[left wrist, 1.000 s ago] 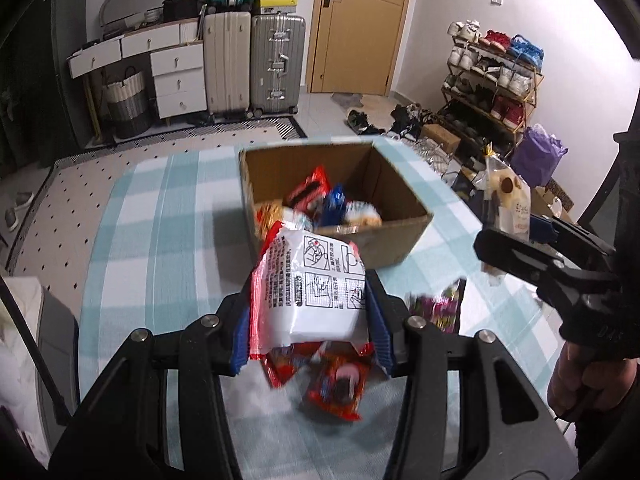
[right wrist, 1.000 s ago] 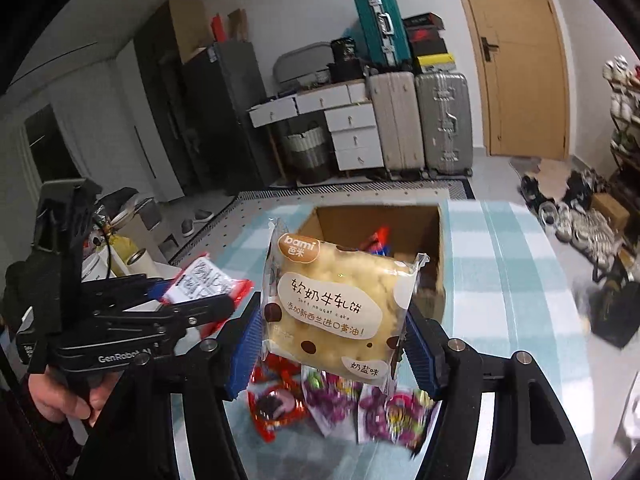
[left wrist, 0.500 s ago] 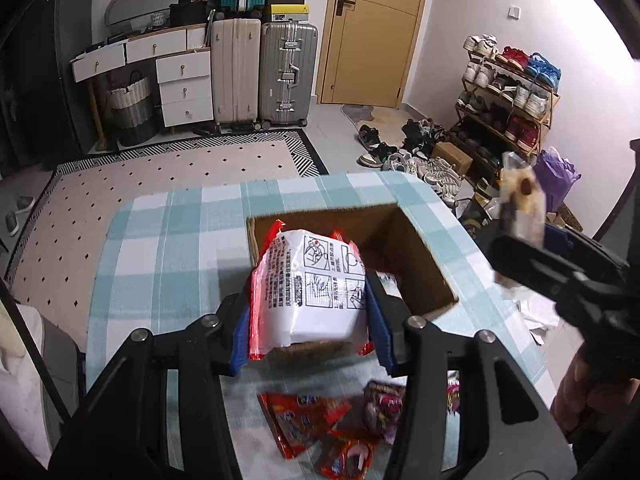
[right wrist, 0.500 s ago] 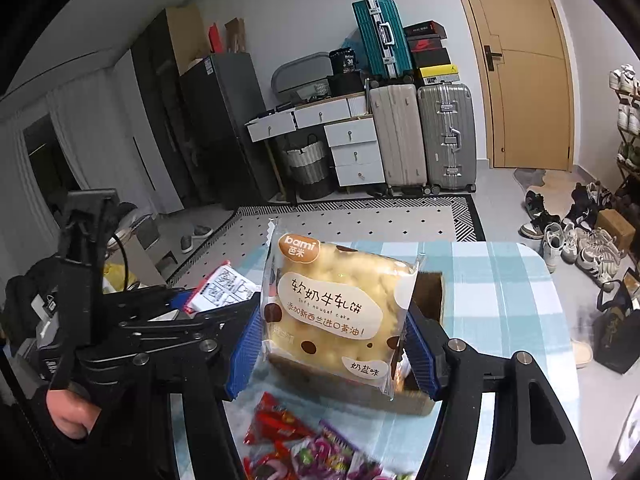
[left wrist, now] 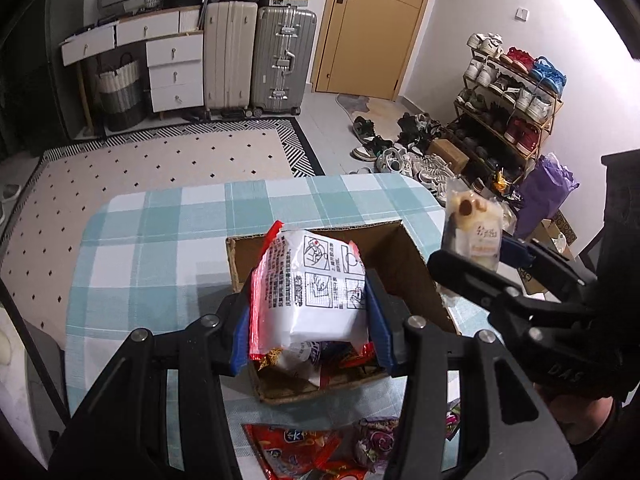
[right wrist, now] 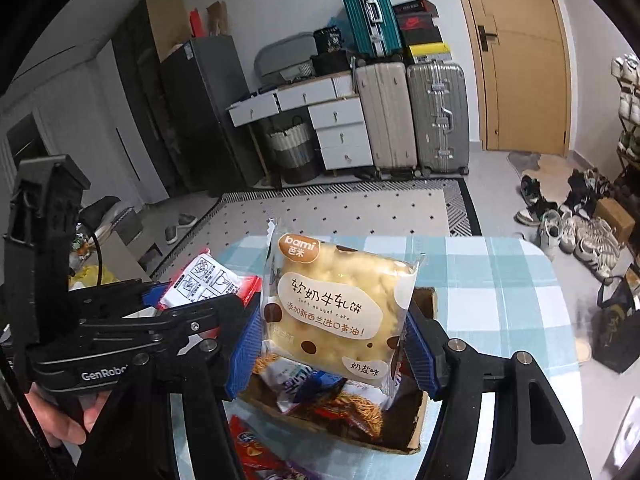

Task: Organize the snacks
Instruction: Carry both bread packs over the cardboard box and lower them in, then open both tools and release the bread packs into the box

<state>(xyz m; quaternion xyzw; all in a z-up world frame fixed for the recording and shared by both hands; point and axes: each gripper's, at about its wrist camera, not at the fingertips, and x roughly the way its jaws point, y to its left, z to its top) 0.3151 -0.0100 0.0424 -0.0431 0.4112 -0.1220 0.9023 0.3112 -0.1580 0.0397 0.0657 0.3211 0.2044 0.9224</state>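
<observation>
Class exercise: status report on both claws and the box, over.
Left claw shut on white red-edged packet. Right claw shut on yellow nougat-cake packet. Both over open cardboard box. Nothing blocking.

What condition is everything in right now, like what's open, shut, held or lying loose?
Left gripper: shut on the white and red snack packet, above the box.
Right gripper: shut on the yellow nougat cake packet.
Brown cardboard box: open-topped, partly filled with snacks.
Red snack packets: loose on the checked tablecloth.
Yellow door: closed.
</observation>
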